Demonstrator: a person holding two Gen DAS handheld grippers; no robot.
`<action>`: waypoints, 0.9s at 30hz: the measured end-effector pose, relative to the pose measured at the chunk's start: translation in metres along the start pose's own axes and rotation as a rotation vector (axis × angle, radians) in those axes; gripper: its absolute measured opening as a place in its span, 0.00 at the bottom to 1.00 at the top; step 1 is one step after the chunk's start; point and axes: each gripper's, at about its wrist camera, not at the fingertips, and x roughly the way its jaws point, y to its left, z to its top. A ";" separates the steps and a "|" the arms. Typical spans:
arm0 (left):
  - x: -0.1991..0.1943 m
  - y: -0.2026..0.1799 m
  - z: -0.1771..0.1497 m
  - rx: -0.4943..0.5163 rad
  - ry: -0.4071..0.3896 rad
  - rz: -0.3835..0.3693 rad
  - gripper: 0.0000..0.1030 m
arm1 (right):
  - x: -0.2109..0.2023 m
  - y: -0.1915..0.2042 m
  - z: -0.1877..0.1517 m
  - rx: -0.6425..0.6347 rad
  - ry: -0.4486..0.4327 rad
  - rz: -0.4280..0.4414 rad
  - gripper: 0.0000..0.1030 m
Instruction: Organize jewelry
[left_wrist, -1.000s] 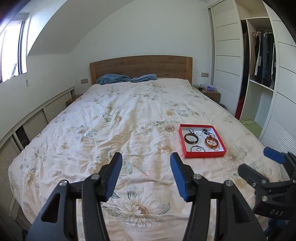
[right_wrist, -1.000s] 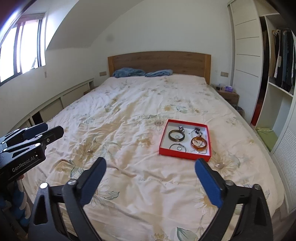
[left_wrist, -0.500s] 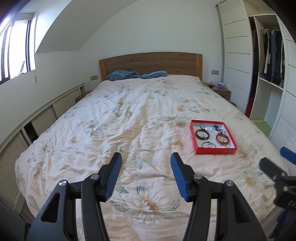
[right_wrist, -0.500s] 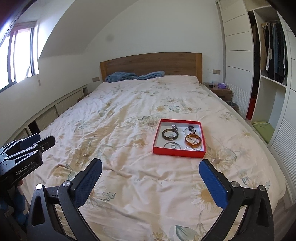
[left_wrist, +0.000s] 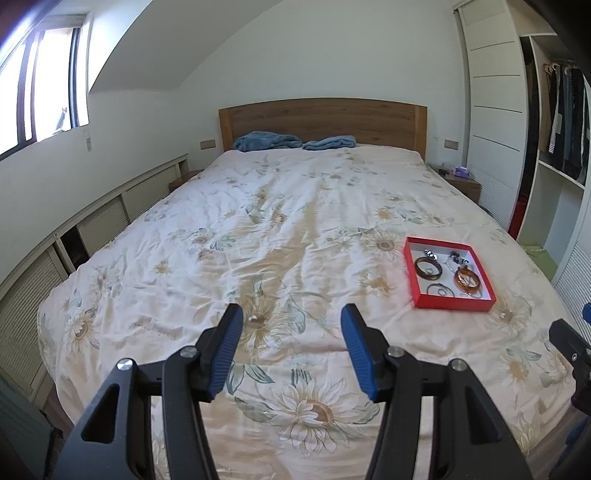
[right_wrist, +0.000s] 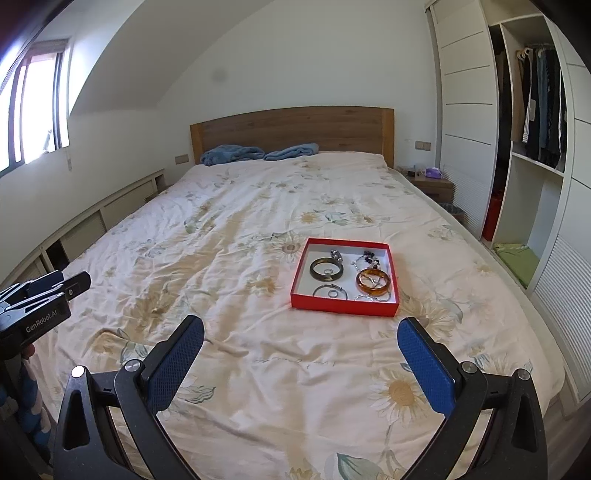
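Both grippers hover over the foot edge of the bed (right_wrist: 258, 206), empty: the left gripper (left_wrist: 291, 347) with fingers partly apart, the right gripper (right_wrist: 301, 354) spread wide. Beyond them, toward the bed's right edge, a red tray (right_wrist: 343, 305) holds a dark bangle (right_wrist: 326, 267), an amber bangle (right_wrist: 373, 281), rings and chains. Blue pillows (right_wrist: 232, 153) lie at the headboard (right_wrist: 291, 127).

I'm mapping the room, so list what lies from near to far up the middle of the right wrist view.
right gripper → red tray of jewelry → floral duvet → blue pillows → wooden headboard → white wall.
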 end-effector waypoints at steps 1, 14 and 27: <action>0.001 0.000 0.000 -0.002 0.000 0.001 0.51 | 0.001 0.000 0.000 0.001 0.002 0.000 1.00; 0.026 -0.002 -0.013 0.022 0.056 -0.030 0.51 | 0.031 0.000 -0.009 -0.013 0.067 -0.006 1.00; 0.043 -0.018 -0.019 0.063 0.102 -0.038 0.52 | 0.054 0.000 -0.017 -0.013 0.118 0.011 1.00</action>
